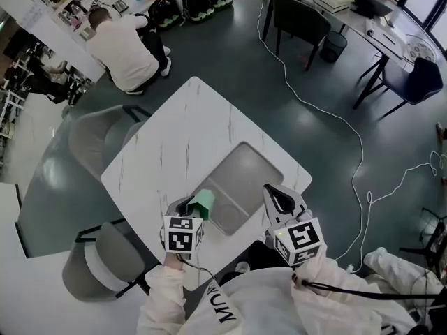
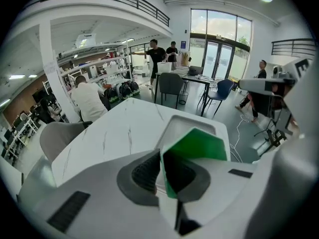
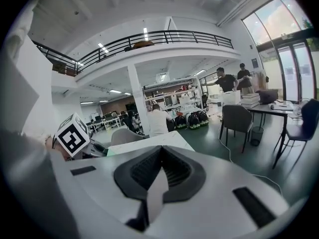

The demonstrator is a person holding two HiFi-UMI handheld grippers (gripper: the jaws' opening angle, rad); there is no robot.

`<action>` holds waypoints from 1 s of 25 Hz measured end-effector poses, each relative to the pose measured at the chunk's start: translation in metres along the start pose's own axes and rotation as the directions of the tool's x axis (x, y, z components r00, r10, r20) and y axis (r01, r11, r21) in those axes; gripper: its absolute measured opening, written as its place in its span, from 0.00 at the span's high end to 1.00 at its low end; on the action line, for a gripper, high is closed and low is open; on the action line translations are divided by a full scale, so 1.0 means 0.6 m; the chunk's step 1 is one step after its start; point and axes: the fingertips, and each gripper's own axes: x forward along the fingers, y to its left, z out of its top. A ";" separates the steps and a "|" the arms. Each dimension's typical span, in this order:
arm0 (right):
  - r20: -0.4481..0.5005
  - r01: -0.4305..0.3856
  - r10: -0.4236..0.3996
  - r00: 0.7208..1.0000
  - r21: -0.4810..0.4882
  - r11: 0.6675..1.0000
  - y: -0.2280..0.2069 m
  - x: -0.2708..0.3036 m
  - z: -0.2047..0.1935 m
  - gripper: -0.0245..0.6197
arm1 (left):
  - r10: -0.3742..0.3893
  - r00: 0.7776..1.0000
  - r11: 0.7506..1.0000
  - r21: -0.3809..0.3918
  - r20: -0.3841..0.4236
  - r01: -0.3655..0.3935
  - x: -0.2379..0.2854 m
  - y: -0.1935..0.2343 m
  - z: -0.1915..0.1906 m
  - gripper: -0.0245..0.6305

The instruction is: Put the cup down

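My left gripper (image 1: 190, 206) is shut on the rim of a green cup (image 1: 203, 202), with one wall of the cup pinched between its pads. The cup hangs tilted over the near-left edge of a grey tray (image 1: 244, 180) that lies on the white marble table (image 1: 181, 124). In the left gripper view, the green cup (image 2: 199, 146) juts out past the left gripper (image 2: 162, 176), with the tray (image 2: 187, 123) beyond it. My right gripper (image 1: 281, 199) hovers at the tray's near-right edge. In its own view, the right gripper (image 3: 160, 171) is shut and empty.
A grey chair (image 1: 98, 135) stands at the table's left side and another (image 1: 98, 264) at its near-left corner. A person (image 1: 126, 47) crouches on the floor beyond the table. A white cable (image 1: 349, 131) runs across the floor on the right, near dark chairs (image 1: 300, 19) and a desk.
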 end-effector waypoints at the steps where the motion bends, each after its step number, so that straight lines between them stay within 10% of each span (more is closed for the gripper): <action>1: -0.004 0.004 -0.004 1.000 0.001 1.000 -0.004 0.002 -0.003 0.95 | 0.000 1.000 1.000 0.005 -0.014 0.000 0.006 0.001 -0.002 0.93; 25: -0.047 0.078 -0.077 0.996 0.027 0.997 -0.076 0.001 -0.026 0.95 | -0.059 0.940 0.990 0.101 -0.336 0.098 0.135 0.010 -0.073 0.93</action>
